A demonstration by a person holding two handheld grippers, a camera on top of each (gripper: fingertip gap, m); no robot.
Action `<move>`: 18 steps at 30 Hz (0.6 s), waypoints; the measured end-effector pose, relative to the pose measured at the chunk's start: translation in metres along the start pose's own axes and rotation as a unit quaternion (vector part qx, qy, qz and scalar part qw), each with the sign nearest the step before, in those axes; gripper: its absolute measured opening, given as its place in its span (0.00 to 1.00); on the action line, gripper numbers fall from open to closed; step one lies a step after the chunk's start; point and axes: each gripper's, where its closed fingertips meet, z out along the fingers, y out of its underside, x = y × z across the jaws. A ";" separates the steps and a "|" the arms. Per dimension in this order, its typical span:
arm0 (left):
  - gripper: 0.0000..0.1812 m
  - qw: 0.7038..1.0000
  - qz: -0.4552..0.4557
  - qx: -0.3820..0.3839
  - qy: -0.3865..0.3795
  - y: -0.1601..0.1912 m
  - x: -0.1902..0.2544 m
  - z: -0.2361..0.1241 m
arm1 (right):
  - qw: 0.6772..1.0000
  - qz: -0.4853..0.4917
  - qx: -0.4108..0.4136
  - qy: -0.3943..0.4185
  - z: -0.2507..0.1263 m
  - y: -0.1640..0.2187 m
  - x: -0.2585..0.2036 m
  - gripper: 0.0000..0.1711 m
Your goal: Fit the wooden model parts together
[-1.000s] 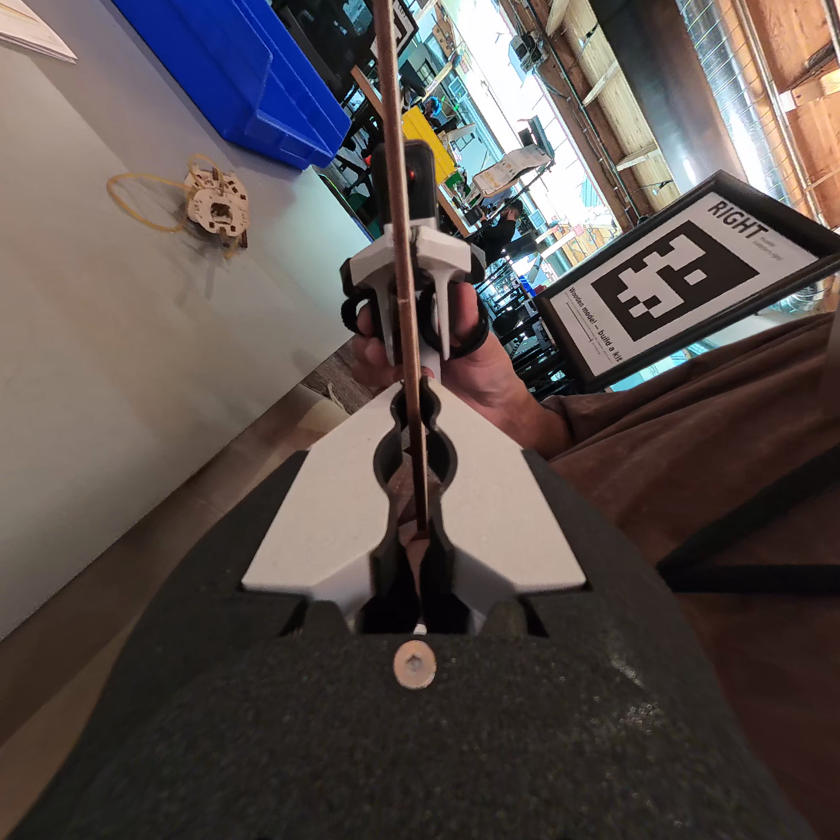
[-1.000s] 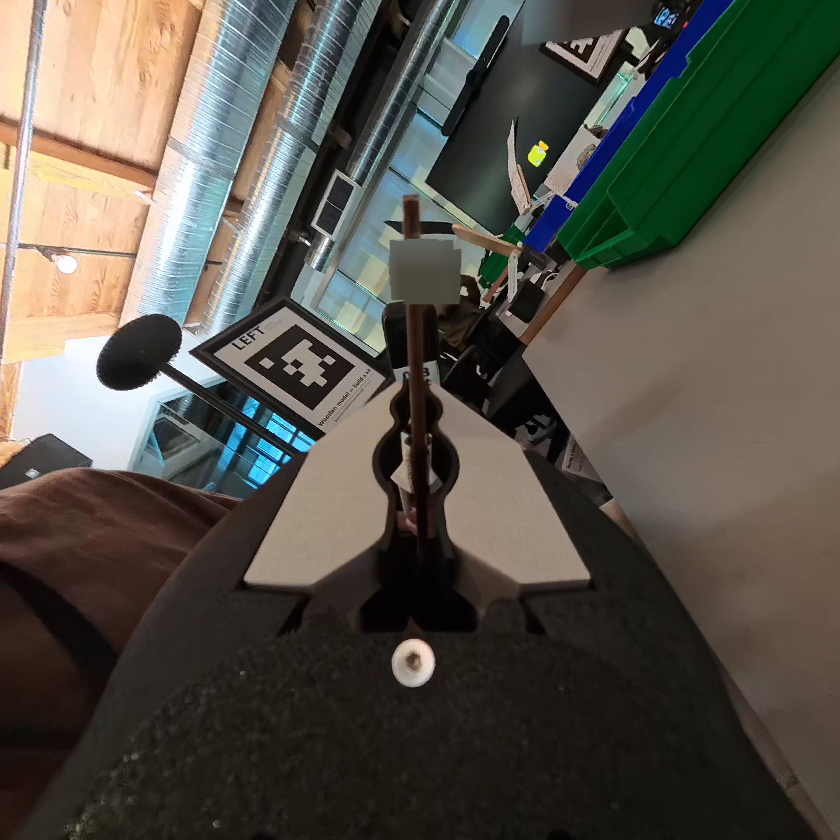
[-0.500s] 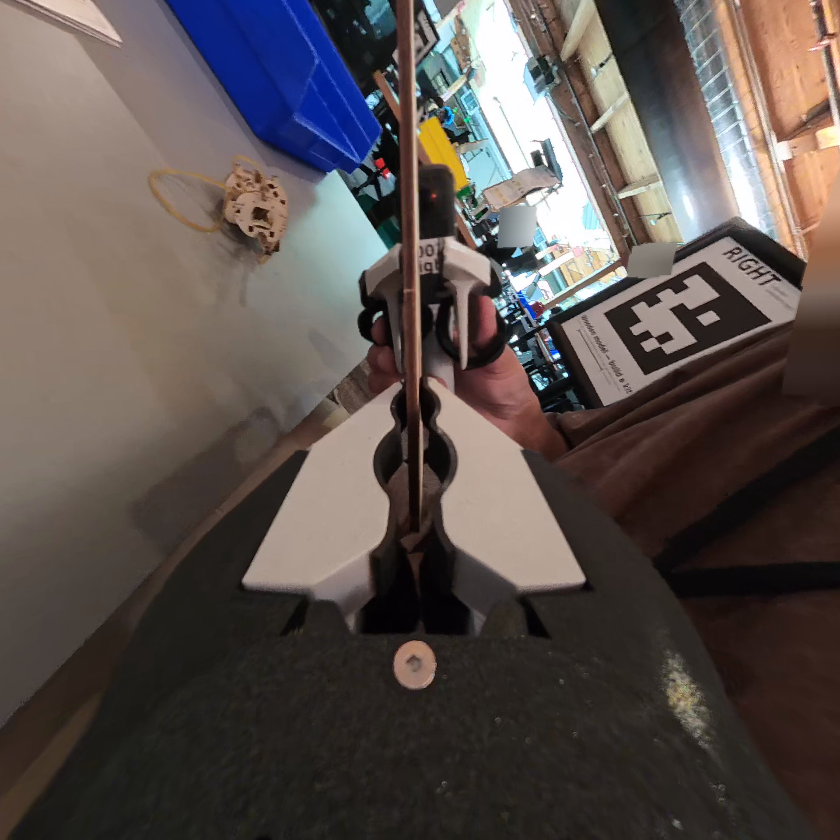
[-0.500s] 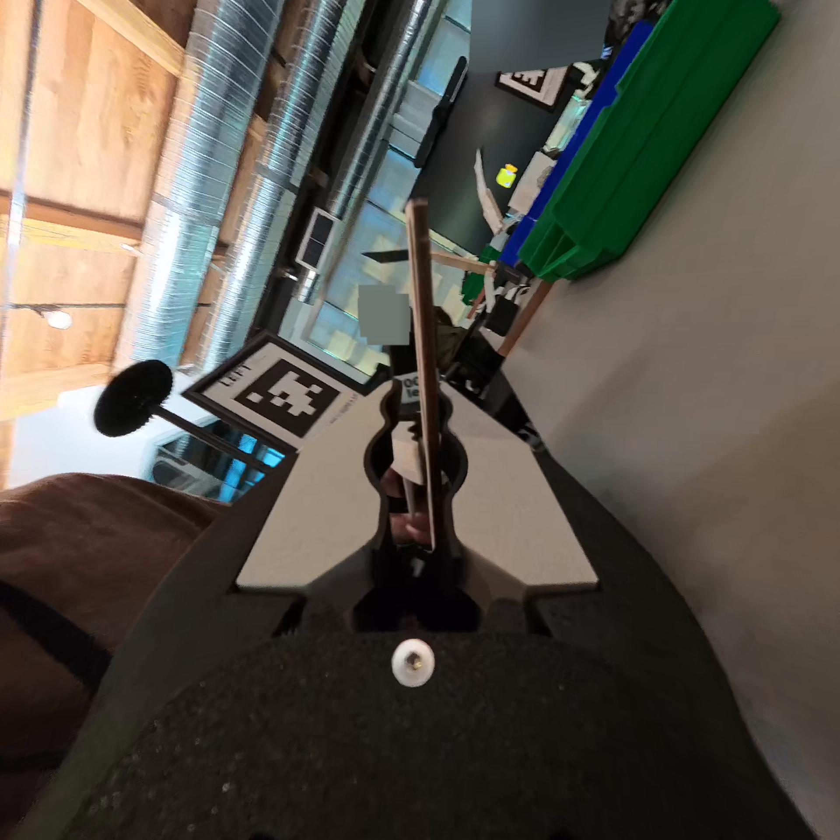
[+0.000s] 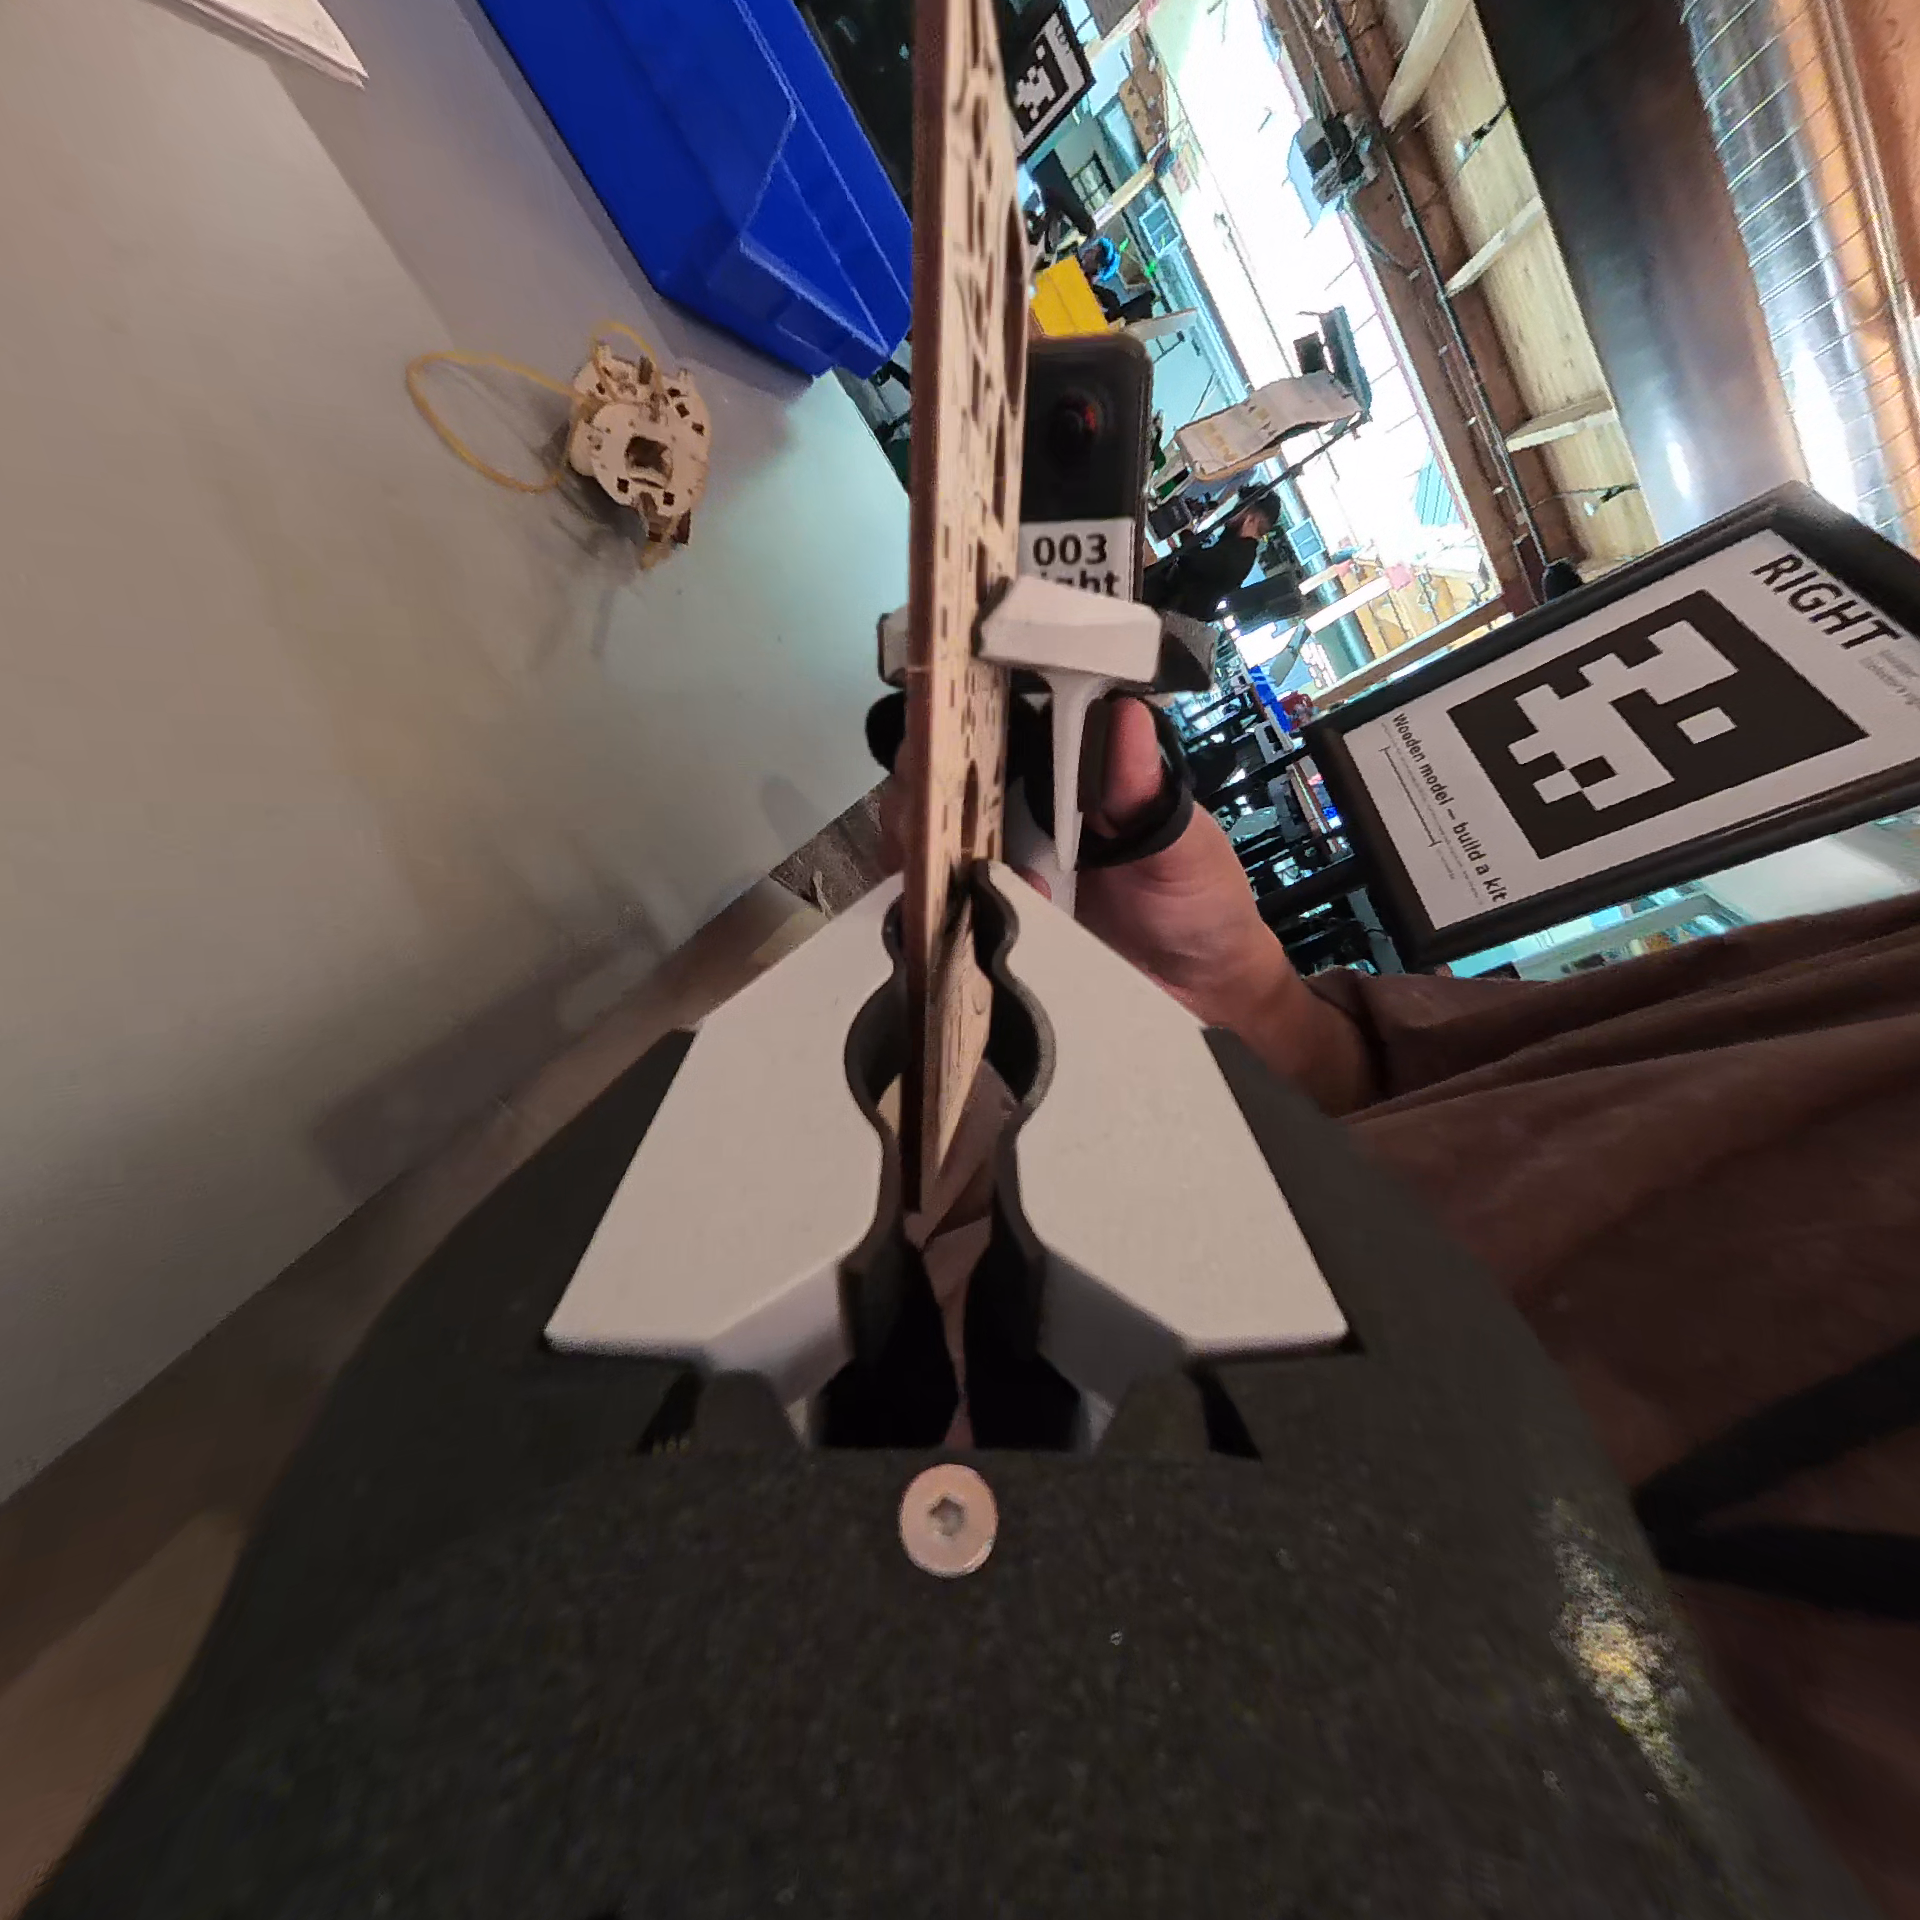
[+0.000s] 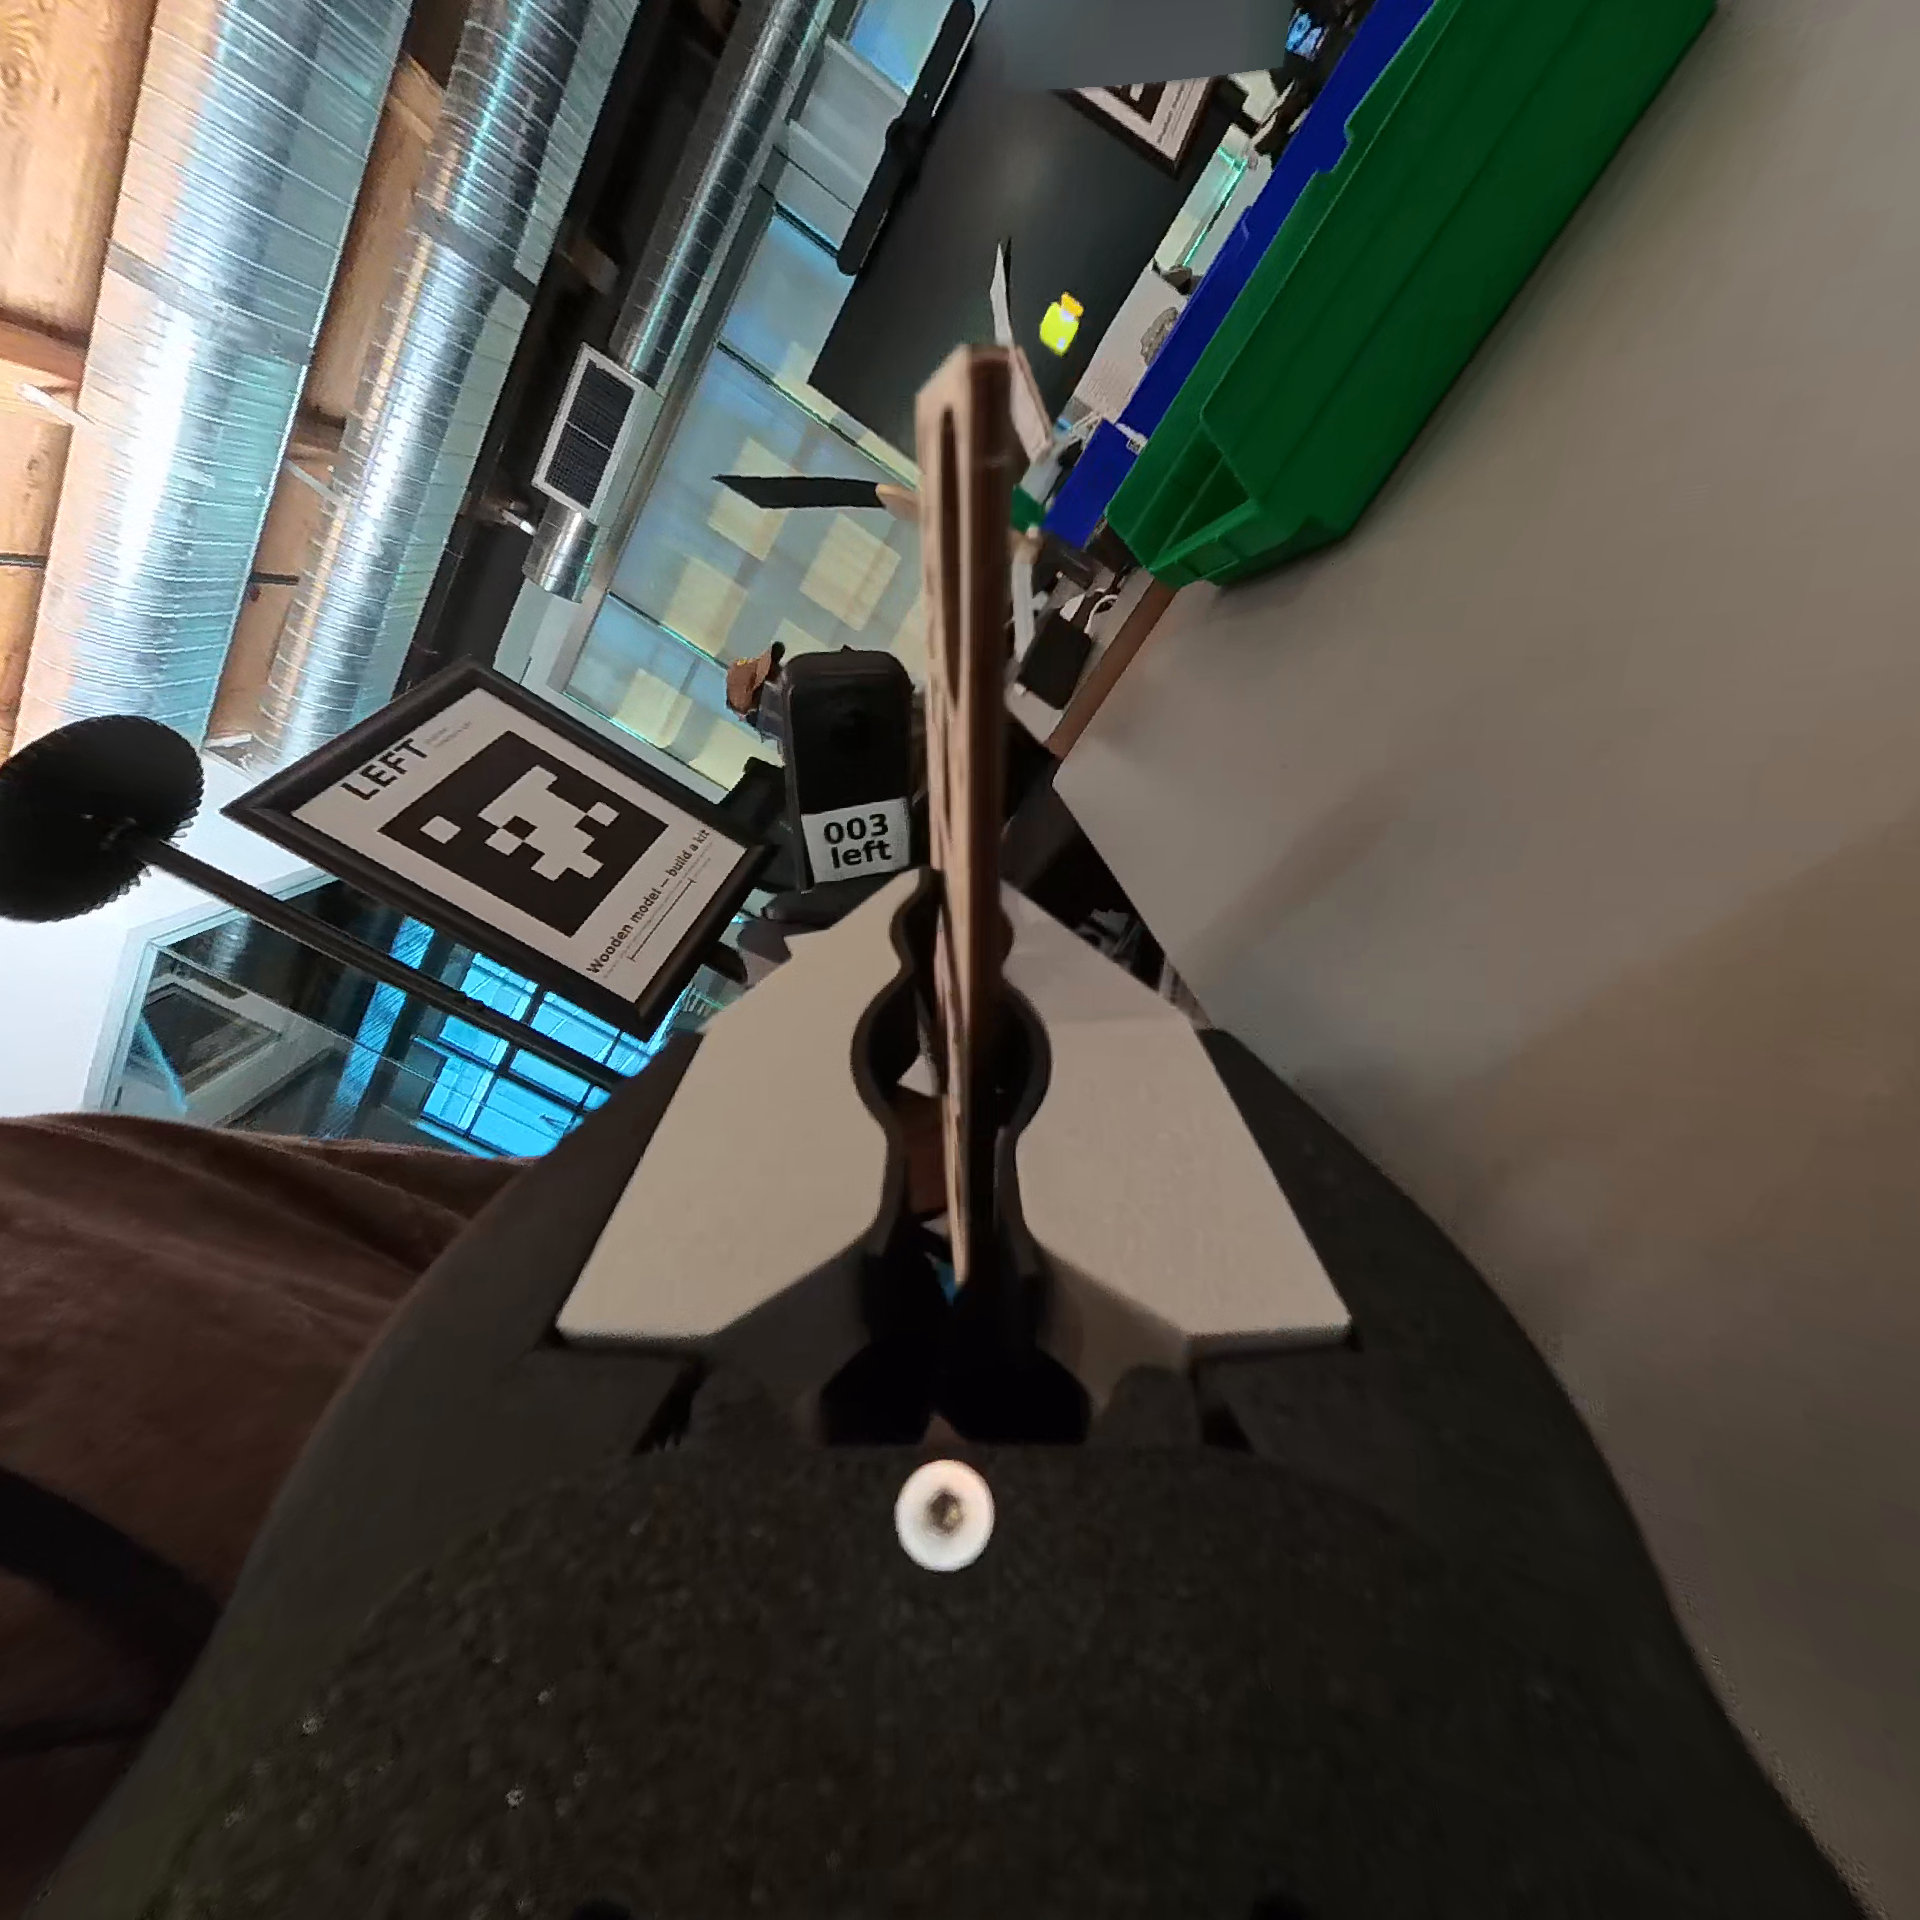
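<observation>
A thin wooden sheet [image 5: 961, 416] with cut-out parts is held off the table between both grippers. My left gripper [image 5: 951, 883] is shut on its near end. In the left wrist view the right gripper [image 5: 1070, 634], in a hand [image 5: 1195, 904], clamps the same sheet farther along. In the right wrist view my right gripper [image 6: 951, 883] is shut on the sheet [image 6: 966, 644], and the left gripper's black body [image 6: 847, 769] shows behind it. A partly built wooden model [image 5: 634, 447] lies on the grey table [image 5: 312, 727] with a yellow rubber band [image 5: 468, 416].
A blue bin [image 5: 717, 177] stands at the table's far side. A green bin [image 6: 1403, 312] and another blue bin [image 6: 1247, 260] stand on the table [image 6: 1558, 935]. Framed marker signs [image 5: 1642, 717] [image 6: 509, 842] stand off the table edge. A brown sleeve [image 5: 1610, 1143] is close by. One gripper's finger ends stand about 4 cm off the other's. The partly built wooden model [image 5: 634, 447] is about equally far from each gripper, around 20 cm.
The sheet has turned slightly, so its face with cut-outs shows instead of only its thin edge. Both views have swung a little. Both grippers keep their hold.
</observation>
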 end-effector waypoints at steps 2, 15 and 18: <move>0.04 1.000 -0.004 -0.002 0.001 0.000 0.001 -0.002 | 1.000 -0.009 -0.022 0.000 0.000 0.003 -0.002 0.02; 0.01 0.997 0.067 0.001 -0.042 -0.003 0.000 -0.003 | 0.994 -0.029 -0.104 0.001 0.004 0.014 0.003 0.11; 0.01 0.999 0.042 0.008 -0.030 -0.002 -0.001 -0.003 | 0.993 -0.035 -0.111 0.005 0.005 0.015 0.005 0.10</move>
